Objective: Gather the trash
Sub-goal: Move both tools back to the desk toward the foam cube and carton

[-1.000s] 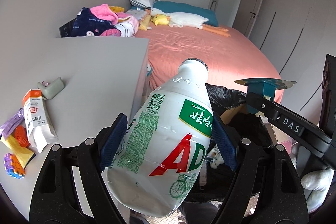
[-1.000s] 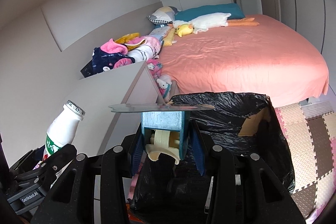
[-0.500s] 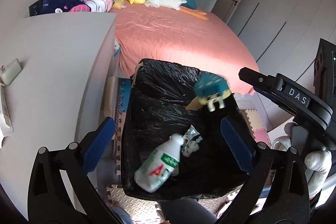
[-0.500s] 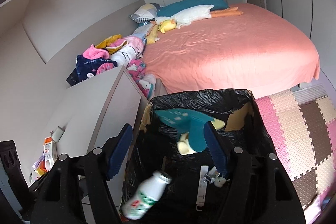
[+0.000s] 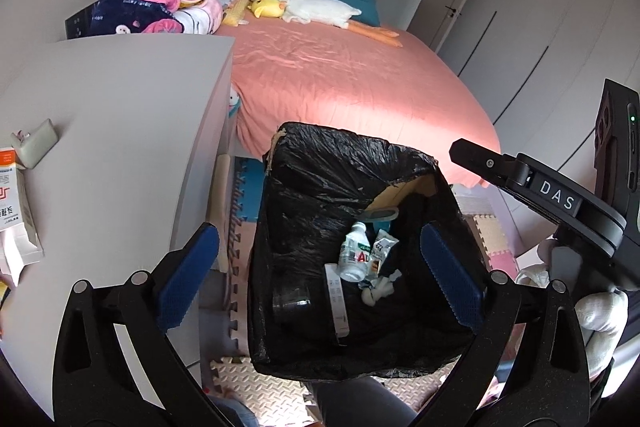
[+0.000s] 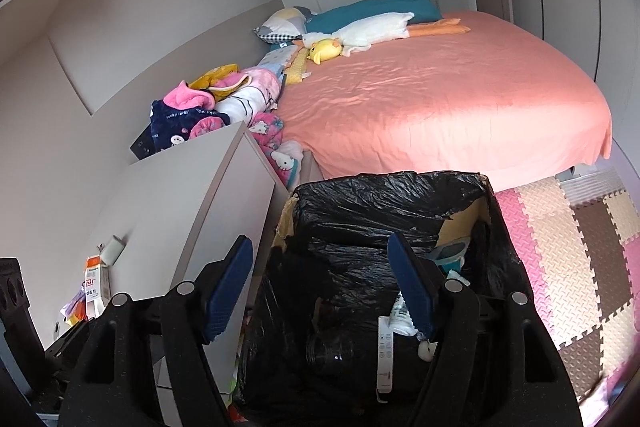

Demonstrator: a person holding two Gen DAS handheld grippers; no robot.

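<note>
Drop step done: bottle (image 5: 353, 255) lies in bin (image 5: 320, 163); our left gripper (image 5: 316, 275) and right gripper (image 6: 320, 287) hang spread, empty. Next, likely carton (image 5: 14, 203) left on desk (image 5: 120, 131).

grey desk (image 5: 120, 131) – cartons (image 5: 14, 203), bed (image 5: 344, 87) – plush duck (image 5: 304, 7)

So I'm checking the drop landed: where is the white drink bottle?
In the left wrist view the bottle lies inside the black-lined bin, beside a small packet and a long white box.
</note>
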